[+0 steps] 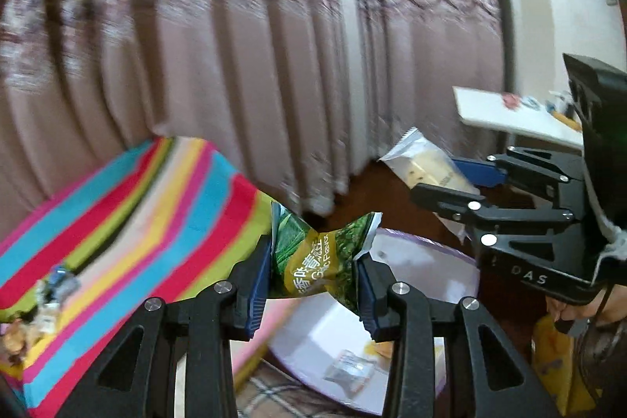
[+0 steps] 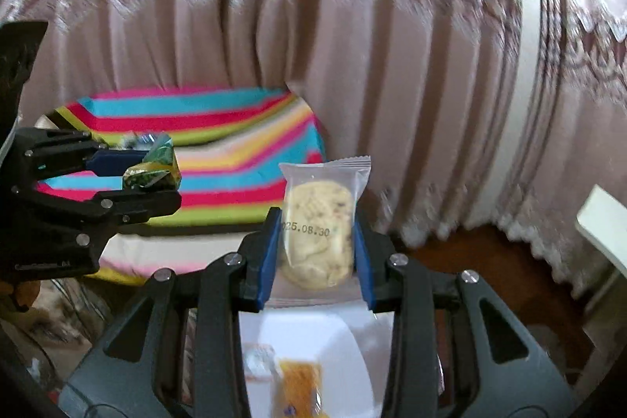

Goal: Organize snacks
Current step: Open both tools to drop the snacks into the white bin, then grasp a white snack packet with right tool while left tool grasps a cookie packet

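My left gripper [image 1: 313, 255] is shut on a green snack packet [image 1: 309, 261] with yellow lettering, crumpled between the blue pads. From the right wrist view the left gripper [image 2: 161, 178] and its green packet [image 2: 154, 172] hang over a striped cloth. My right gripper [image 2: 318, 236] is shut on a clear packet with a pale cookie [image 2: 318, 222] inside, held upright with a printed date on it. In the left wrist view the right gripper [image 1: 437, 179] holds that cookie packet [image 1: 417, 159] at the right, above a white container [image 1: 415, 285].
A bright striped cloth [image 1: 137, 214] covers a surface at the left, with several loose snacks [image 1: 51, 292] on it. The white, purple-rimmed container below holds small packets [image 1: 348, 373] and an orange one [image 2: 299, 386]. Pink curtains [image 1: 235, 46] hang behind. A white table [image 1: 509, 116] stands far right.
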{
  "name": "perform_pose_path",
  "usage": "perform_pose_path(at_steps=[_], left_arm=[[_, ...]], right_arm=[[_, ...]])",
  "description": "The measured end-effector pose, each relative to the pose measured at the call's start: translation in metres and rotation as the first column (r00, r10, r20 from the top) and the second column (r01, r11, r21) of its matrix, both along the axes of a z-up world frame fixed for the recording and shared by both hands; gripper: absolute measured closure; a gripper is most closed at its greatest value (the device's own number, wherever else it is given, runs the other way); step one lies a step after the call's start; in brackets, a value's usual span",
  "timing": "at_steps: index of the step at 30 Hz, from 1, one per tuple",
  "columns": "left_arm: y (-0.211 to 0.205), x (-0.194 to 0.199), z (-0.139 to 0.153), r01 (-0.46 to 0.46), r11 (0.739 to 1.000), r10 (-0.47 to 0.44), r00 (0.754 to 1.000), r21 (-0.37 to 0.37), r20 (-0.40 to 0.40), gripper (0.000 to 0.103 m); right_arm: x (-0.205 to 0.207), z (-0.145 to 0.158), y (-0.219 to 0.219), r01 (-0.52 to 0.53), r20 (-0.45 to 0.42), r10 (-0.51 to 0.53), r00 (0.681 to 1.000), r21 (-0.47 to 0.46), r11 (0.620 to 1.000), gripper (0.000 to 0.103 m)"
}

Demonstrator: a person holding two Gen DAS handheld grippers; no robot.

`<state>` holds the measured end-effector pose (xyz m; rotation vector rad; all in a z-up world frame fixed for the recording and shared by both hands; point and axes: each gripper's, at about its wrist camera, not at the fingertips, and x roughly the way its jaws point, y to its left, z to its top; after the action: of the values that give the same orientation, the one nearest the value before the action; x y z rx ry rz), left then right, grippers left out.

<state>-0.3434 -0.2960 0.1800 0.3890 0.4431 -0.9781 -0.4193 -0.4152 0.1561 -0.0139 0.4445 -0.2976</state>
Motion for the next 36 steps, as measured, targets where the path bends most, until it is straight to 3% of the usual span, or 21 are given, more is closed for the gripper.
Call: perform_pose_path(at_steps=[1,2,3,4,5,6,12,16,19,22,29,32,36], left_arm=[[-0.008,0.0,-0.008,0.042,0.999,-0.042,0.999,0.009,-0.033,0.061],[-0.014,0.001,-0.013,0.074,0.997,-0.073,0.996,0.016,-0.058,0.051],[-0.022,0.002,-0.022,0.106,0.994,-0.103,0.991,0.034,-0.09,0.042],[-0.028,0.004,-0.03,0.115,0.992,-0.109,0.988,0.054,-0.11,0.024],[-0.03,0.007,-0.035,0.109,0.992,-0.1,0.988,0.066,-0.117,0.02],[-0.029,0.011,-0.039,0.091,0.993,-0.082,0.989,0.071,-0.12,0.02],[0.037,0.065,-0.043,-0.096,0.995,0.098,0.988,0.026,-0.117,0.019],[0.104,0.117,-0.063,-0.309,0.95,0.313,0.942,0.049,-0.123,0.017],[0.153,0.162,-0.09,-0.476,0.869,0.493,0.859,0.138,-0.137,0.017],[0.212,0.198,-0.105,-0.614,0.776,0.63,0.765,0.145,-0.13,0.017],[0.335,0.259,-0.132,-0.836,0.522,0.852,0.505,0.168,-0.137,0.017],[0.378,0.271,-0.138,-0.894,0.428,0.898,0.402,0.136,-0.179,0.017],[0.418,0.281,-0.147,-0.937,0.332,0.927,0.304,0.107,-0.22,0.017]], right_arm=[[-0.001,-0.006,-0.005,0.015,-0.022,-0.015,1.0,0.013,1.0,0.064],[-0.002,-0.012,-0.01,0.031,-0.048,-0.03,0.998,0.029,0.999,0.063],[0.0,-0.018,-0.016,0.047,-0.078,-0.044,0.996,0.044,0.998,0.056],[-0.001,-0.023,-0.021,0.075,-0.099,-0.07,0.993,0.055,0.996,0.049],[-0.002,-0.025,-0.027,0.107,-0.103,-0.1,0.99,0.062,0.992,0.033],[-0.002,-0.025,-0.03,0.124,-0.096,-0.117,0.988,0.067,0.99,0.028],[0.019,-0.021,-0.016,0.035,-0.087,-0.03,0.996,0.066,0.997,0.027],[0.071,-0.031,0.026,-0.139,-0.124,0.153,0.98,0.117,0.983,0.027],[0.125,-0.052,0.069,-0.274,-0.175,0.301,0.938,0.162,0.948,0.024],[0.186,-0.076,0.115,-0.368,-0.226,0.4,0.888,0.171,0.914,0.024],[0.333,-0.133,0.197,-0.428,-0.324,0.554,0.767,0.385,0.818,0.024],[0.384,-0.149,0.227,-0.406,-0.34,0.578,0.742,0.458,0.791,0.024],[0.445,-0.152,0.273,-0.426,-0.314,0.59,0.744,0.457,0.781,0.019]])
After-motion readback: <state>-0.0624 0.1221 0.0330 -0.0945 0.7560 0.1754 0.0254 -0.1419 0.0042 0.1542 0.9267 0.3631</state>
